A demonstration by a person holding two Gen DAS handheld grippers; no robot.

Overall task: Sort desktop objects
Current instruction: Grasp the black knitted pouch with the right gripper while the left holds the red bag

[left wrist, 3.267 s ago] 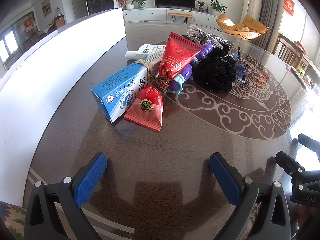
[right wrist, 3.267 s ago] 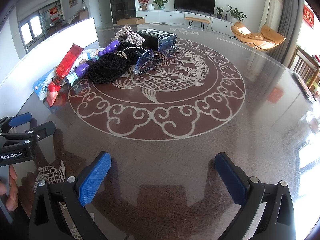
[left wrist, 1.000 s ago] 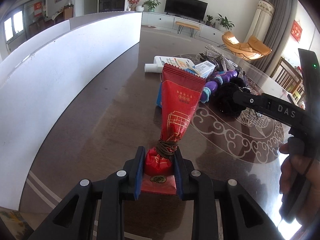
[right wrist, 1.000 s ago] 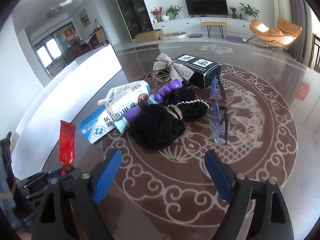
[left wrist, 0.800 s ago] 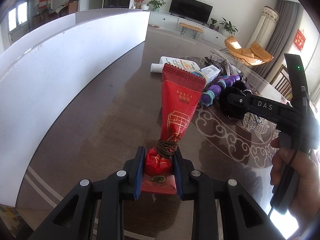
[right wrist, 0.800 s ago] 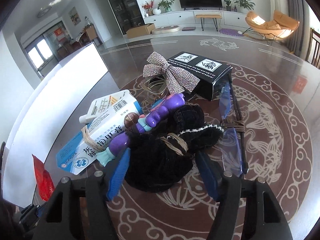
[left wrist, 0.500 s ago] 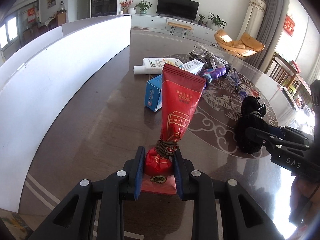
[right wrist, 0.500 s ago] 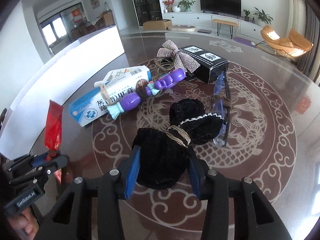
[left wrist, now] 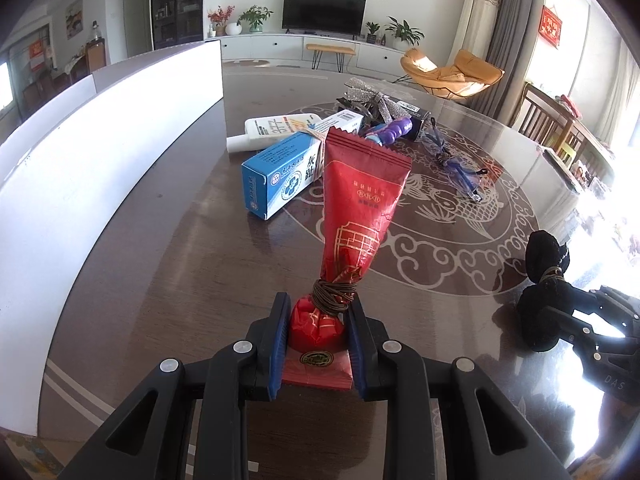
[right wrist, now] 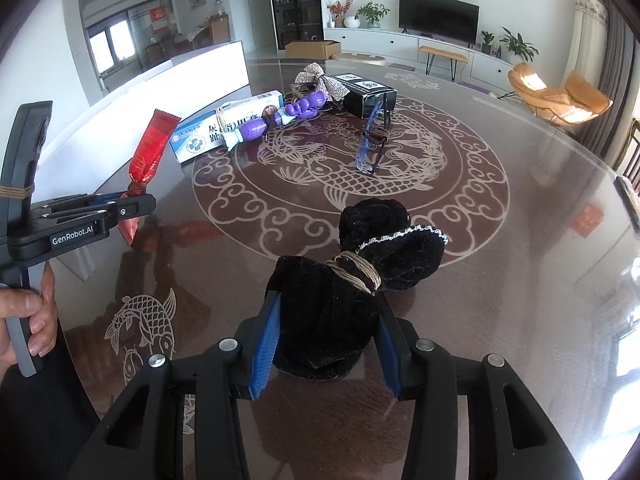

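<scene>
now your left gripper is clenched on the bottom of a red snack packet, glossy with gold print and bound with brown cord, standing upright over the dark table. beside it, to the right, your right gripper squeezes a fuzzy black cloth bundle, cord-tied at its middle, silver-trimmed.

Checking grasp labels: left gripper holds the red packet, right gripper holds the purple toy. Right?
Half right. The left gripper does hold the red packet, but the right wrist view shows the right gripper shut on the black fabric bundle; the purple toy lies on the table.
</scene>
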